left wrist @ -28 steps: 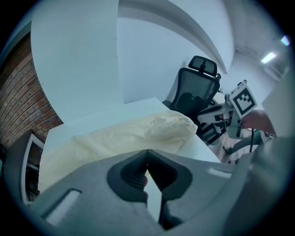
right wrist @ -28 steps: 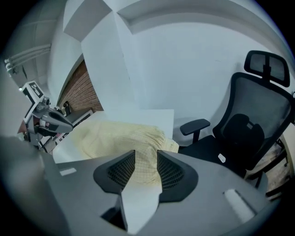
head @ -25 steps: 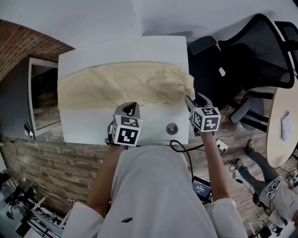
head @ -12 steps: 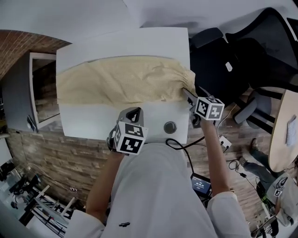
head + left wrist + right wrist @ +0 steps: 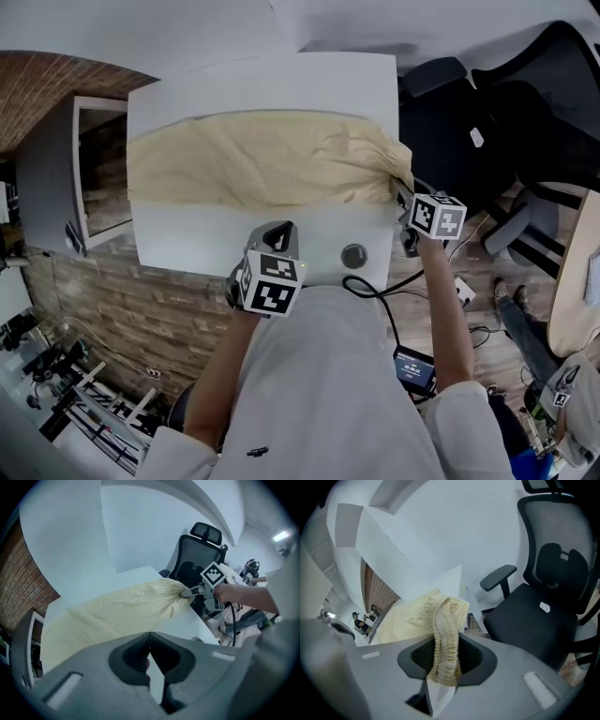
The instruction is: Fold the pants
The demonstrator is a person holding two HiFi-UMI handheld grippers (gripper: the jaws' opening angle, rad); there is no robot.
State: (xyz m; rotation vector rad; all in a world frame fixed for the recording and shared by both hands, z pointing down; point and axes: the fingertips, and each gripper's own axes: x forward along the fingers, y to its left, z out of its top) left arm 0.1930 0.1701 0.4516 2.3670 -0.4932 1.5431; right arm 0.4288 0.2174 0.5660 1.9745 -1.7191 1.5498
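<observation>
Already the right gripper [image 5: 443, 674], jaws just closing, pinches the pants' [image 5: 262, 159] waistband.

a white table [image 5: 216, 239] has a round metal grommet [image 5: 353, 255] near its front right corner, and a black cable [image 5: 370, 291] loops just below that edge. a black office chair [image 5: 469, 122] stands beside the table's right side. a brick wall [image 5: 56, 94] shows at left. a small device with a lit screen [image 5: 413, 367] lies on the wooden floor [image 5: 483, 328].

shirt [image 5: 323, 375] — white, short sleeves | left gripper [image 5: 283, 229], right gripper [image 5: 402, 195] — grey, black-white marker cubes [image 5: 272, 284]
</observation>
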